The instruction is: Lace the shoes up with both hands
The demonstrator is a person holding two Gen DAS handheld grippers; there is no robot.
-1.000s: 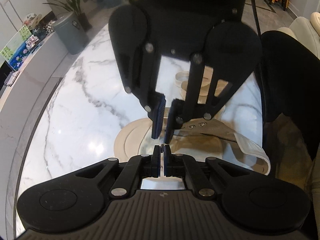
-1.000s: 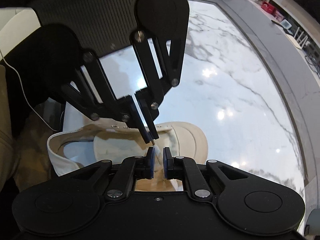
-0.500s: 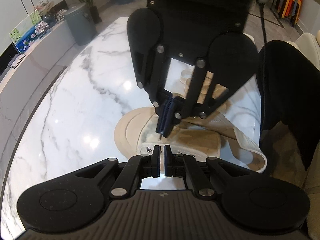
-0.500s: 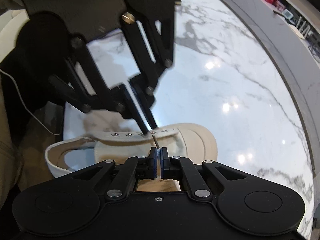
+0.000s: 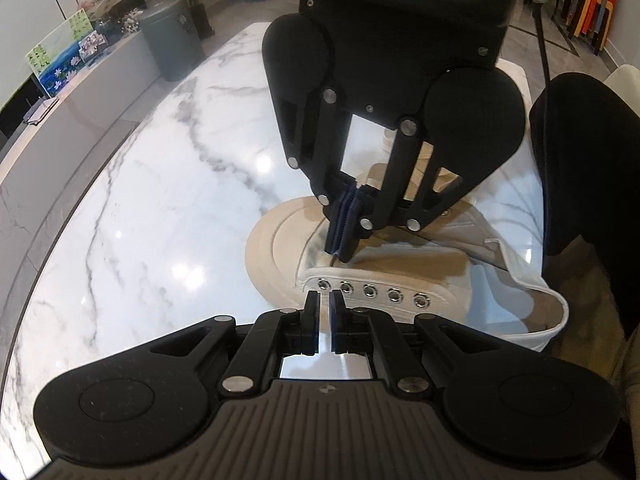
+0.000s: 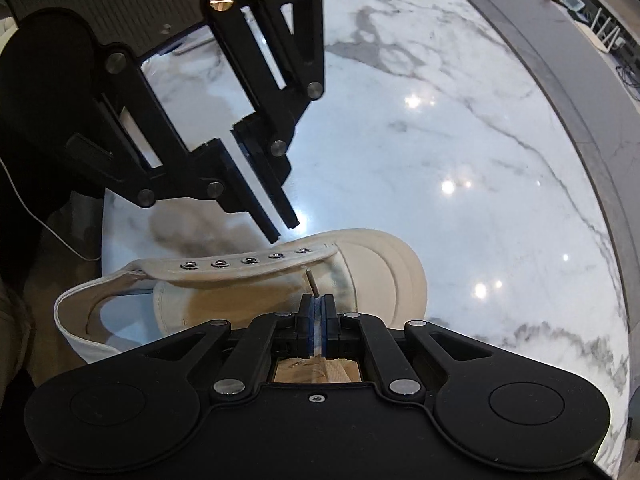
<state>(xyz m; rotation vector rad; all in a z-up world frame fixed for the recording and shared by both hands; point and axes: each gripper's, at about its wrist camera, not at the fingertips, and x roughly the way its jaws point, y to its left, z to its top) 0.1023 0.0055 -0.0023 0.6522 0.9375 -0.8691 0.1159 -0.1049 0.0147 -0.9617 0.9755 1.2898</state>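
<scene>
Right wrist: cream unlaced shoe (image 6: 372, 264)

Hidden behind the right gripper (image 5: 340, 240): most of the far eyelet row (image 5: 444, 213). Lace (image 6: 311, 282) between the pads cut short, remainder unseen. Shoe heel (image 6: 80, 344) partly covered.

Two grippers over the table (image 5: 168, 208): left (image 5: 325, 300), right (image 5: 347, 236). One shoe (image 5: 400, 272) under them, a second (image 5: 390, 142) beyond the right one. Five eyelets (image 5: 370, 290) in the row just ahead of the left tips. One bin (image 5: 170, 42) far behind.
</scene>
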